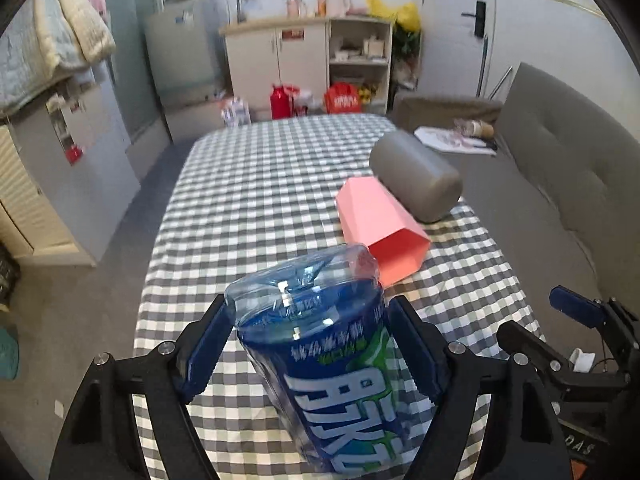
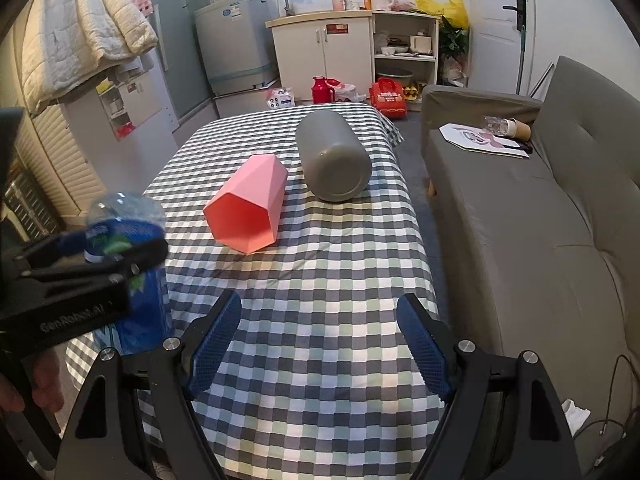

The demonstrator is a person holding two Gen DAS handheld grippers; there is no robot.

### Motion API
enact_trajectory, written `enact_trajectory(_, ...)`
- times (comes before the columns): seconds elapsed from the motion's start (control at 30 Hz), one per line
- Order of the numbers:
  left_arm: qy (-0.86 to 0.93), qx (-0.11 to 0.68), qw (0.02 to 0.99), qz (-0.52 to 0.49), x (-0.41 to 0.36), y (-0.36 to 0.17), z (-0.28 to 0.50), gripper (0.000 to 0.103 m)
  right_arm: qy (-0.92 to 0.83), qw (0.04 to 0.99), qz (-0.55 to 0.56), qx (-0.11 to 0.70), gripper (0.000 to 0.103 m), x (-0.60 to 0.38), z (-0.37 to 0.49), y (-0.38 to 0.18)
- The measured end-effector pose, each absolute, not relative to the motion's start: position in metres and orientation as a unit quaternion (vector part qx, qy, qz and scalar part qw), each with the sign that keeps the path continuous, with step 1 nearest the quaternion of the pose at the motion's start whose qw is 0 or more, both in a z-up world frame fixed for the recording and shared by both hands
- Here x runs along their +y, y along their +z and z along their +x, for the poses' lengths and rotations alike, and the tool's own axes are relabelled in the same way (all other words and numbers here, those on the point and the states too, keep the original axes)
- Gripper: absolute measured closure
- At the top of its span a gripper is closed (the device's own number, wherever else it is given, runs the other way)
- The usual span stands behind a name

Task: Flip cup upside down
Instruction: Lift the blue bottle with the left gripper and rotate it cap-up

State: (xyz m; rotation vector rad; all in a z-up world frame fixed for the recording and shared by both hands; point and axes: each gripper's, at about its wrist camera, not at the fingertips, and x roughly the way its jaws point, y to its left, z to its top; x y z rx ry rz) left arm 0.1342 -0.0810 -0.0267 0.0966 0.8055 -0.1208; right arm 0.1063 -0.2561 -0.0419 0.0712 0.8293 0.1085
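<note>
My left gripper [image 1: 308,344] is shut on a blue plastic cup [image 1: 332,364] cut from a bottle, with a blue and green label. It holds the cup above the checkered table [image 1: 260,184], its closed bottom pointing away and upward. The same cup [image 2: 132,264] and left gripper [image 2: 108,256] show at the left of the right wrist view. My right gripper [image 2: 320,344] is open and empty above the table's near part [image 2: 320,272]. A pink faceted cup [image 2: 248,208] lies on its side, mouth toward me. A grey cup [image 2: 332,156] lies on its side beside it.
A grey sofa [image 2: 540,220] runs along the table's right side, with papers and a paper cup on it. Beyond the table's far end stand a white cabinet [image 2: 320,52], a washing machine, red containers and bags on the floor.
</note>
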Motion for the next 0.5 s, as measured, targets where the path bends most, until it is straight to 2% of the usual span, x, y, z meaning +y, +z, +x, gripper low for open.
enact_trajectory(0.23,-0.059,0.333,0.938,0.082,-0.088,-0.034,0.1,0.022,0.05,0.913,0.036,0.403,0.023,-0.259,0.103,-0.043)
enact_trajectory(0.5,-0.08,0.341,0.934,0.073,-0.082,-0.033,0.081,0.022,0.048,0.914,0.039,0.401,0.023,-0.258,0.097,-0.04)
